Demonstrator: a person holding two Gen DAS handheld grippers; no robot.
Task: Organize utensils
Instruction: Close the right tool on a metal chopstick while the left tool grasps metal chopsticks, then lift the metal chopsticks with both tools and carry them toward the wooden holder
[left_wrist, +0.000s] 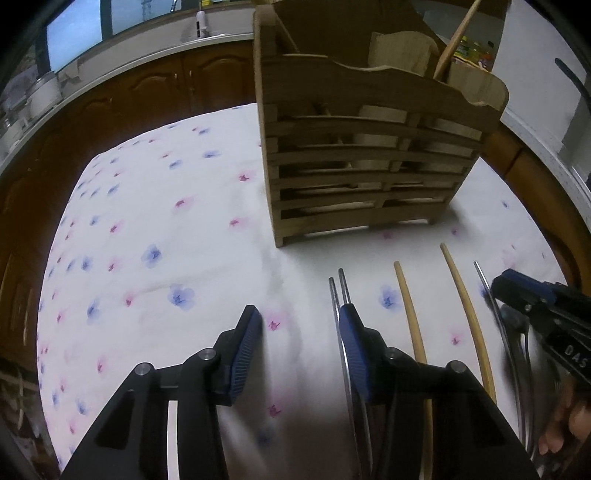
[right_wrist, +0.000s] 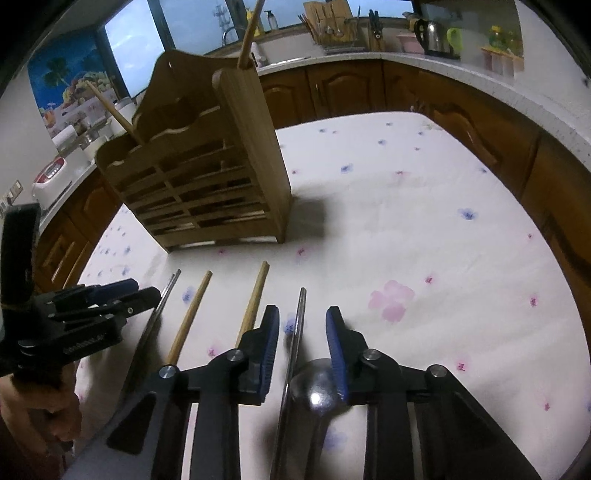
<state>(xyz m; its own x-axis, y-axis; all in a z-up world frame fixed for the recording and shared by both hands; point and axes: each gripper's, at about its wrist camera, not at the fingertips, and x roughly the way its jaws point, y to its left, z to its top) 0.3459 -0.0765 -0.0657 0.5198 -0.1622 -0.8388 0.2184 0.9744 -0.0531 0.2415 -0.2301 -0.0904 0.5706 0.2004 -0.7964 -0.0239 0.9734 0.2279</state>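
A slatted wooden utensil holder (left_wrist: 365, 155) stands on the flowered tablecloth; it also shows in the right wrist view (right_wrist: 207, 184), with wooden handles sticking out of it. Utensils lie in a row in front of it: a pair of metal chopsticks (left_wrist: 338, 295), two wooden chopsticks (left_wrist: 408, 306) (left_wrist: 463, 295), and a metal spoon (right_wrist: 314, 391) with a metal handle (right_wrist: 297, 332) beside it. My left gripper (left_wrist: 303, 325) is open and empty, its right finger over the metal chopsticks. My right gripper (right_wrist: 302, 325) is open, low over the metal handle and spoon.
The white cloth with blue and pink flowers (right_wrist: 424, 229) covers the table. Brown kitchen cabinets (right_wrist: 369, 88) and a counter with a kettle (right_wrist: 436, 35) ring the table. The right gripper shows at the right edge of the left wrist view (left_wrist: 535, 299).
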